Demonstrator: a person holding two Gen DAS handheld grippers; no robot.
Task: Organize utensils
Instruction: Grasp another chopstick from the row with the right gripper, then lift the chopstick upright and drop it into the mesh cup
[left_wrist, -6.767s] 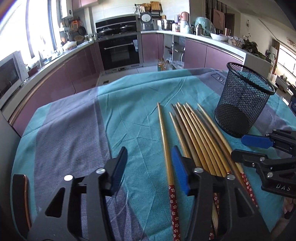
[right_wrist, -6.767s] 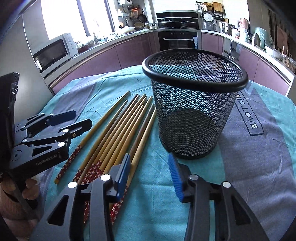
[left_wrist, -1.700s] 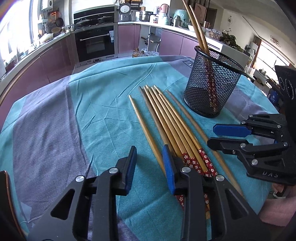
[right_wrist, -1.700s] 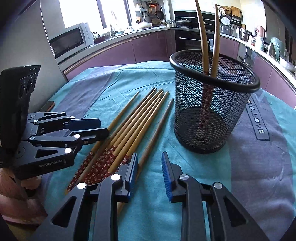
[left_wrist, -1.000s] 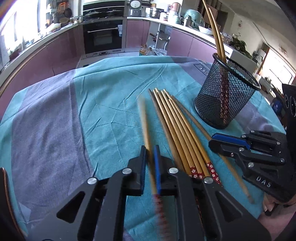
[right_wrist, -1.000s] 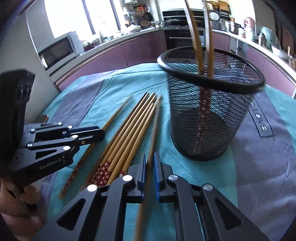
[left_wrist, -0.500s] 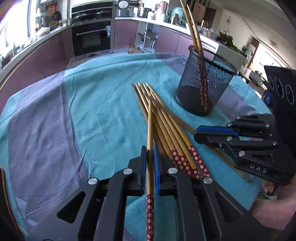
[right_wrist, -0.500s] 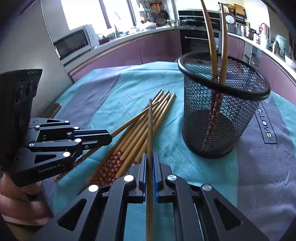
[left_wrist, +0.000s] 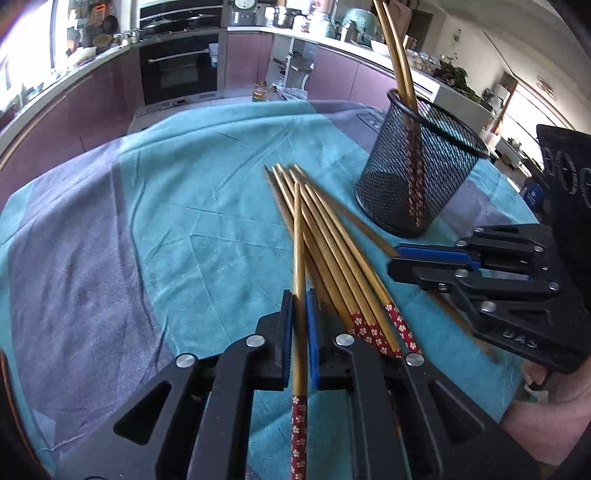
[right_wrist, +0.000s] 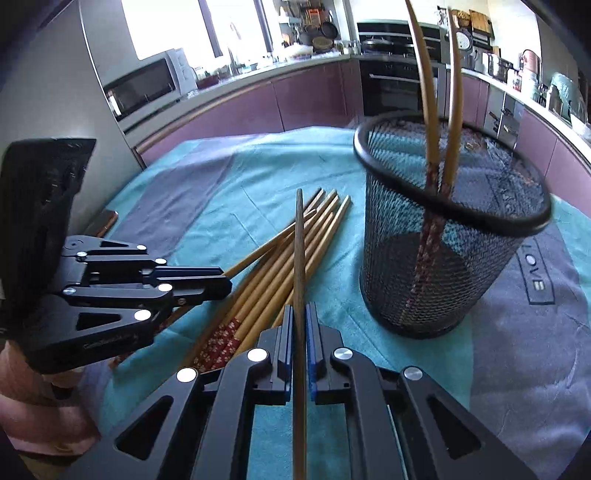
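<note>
My left gripper (left_wrist: 300, 295) is shut on a golden chopstick (left_wrist: 298, 236) with a red flowered end, held above the row of several chopsticks (left_wrist: 332, 258) lying on the cloth. My right gripper (right_wrist: 300, 310) is shut on a brown chopstick (right_wrist: 299, 251), its tip pointing away over the same pile (right_wrist: 280, 273). A black mesh cup (left_wrist: 417, 173) (right_wrist: 443, 266) stands upright to the right with two chopsticks (right_wrist: 439, 92) leaning in it. Each gripper shows in the other's view: right gripper (left_wrist: 399, 260), left gripper (right_wrist: 221, 282).
A teal and grey cloth (left_wrist: 147, 221) covers the table. A dark flat object (right_wrist: 105, 221) lies at the table's left edge. Kitchen counters, an oven (left_wrist: 179, 70) and a microwave (right_wrist: 147, 85) stand beyond. A hand (right_wrist: 40, 406) holds the left gripper.
Both grippers closed on one chopstick each about a second ago and lifted them off the pile. Since then both have shifted only slightly, the held chopsticks staying above the row.
</note>
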